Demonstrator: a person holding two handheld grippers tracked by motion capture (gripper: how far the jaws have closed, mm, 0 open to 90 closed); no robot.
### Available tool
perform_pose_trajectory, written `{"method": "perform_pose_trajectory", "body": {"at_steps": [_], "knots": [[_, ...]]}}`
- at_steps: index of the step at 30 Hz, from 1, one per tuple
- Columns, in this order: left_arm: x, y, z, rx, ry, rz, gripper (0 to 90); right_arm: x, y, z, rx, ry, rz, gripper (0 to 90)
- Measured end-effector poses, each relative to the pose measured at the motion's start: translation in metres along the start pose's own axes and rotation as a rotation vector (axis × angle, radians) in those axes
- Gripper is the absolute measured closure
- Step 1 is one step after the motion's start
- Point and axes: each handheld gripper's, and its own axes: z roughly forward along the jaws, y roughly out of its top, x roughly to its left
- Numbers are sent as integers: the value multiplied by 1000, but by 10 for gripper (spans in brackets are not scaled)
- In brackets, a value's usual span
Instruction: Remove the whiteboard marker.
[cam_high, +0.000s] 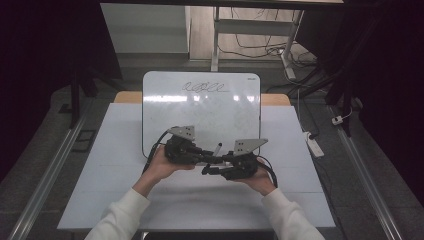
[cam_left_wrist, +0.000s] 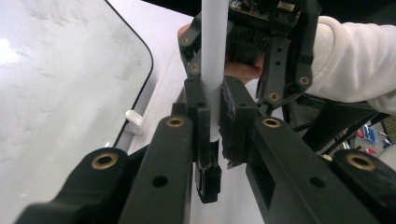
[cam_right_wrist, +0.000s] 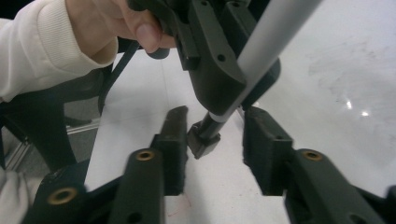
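Marker (cam_left_wrist: 214, 70): 1, grey-white barrel with a black end cap, held between the 2 hand-held grippers above the near edge of the whiteboard (cam_high: 200, 110). Left gripper view shows the left hand-held gripper (cam_left_wrist: 214, 126) clamped on the barrel just above the cap, barrel running straight up between the pads; the high view gives no such detail, only a short dark stick between the 2 tools. Right gripper view shows the right hand-held gripper (cam_right_wrist: 212, 140) with jaws apart, the black cap (cam_right_wrist: 203, 137) sitting in the gap, touching neither pad. High view alone shows the layout: 1 whiteboard lying on the white worktop (cam_high: 100, 165), faint handwriting near its far edge, both hands close together at the board's near edge, 2 white sleeves entering from below.
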Motion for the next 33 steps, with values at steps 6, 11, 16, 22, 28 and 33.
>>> {"method": "perform_pose_trajectory", "body": {"at_steps": [6, 11, 16, 22, 28, 33], "knots": [[-1, 0, 3, 4, -12, 18, 820, 2, 0, 6, 17, 33, -14, 714], [-2, 0, 3, -11, -1, 30, 816, -1, -2, 5, -4, 41, 38, 747], [-1, -1, 3, -32, 25, 23, 728, -1, -3, 7, -18, -12, 64, 774], [-5, -2, -12, -97, 142, -8, 544, -1, -3, 6, -22, -61, 57, 775], [-10, -22, -42, -134, 258, -78, 457, -5, -3, -3, -68, -114, 69, 776], [-23, -54, -66, -116, 370, -121, 409, -10, -2, -15, -136, -164, 89, 776]]}}
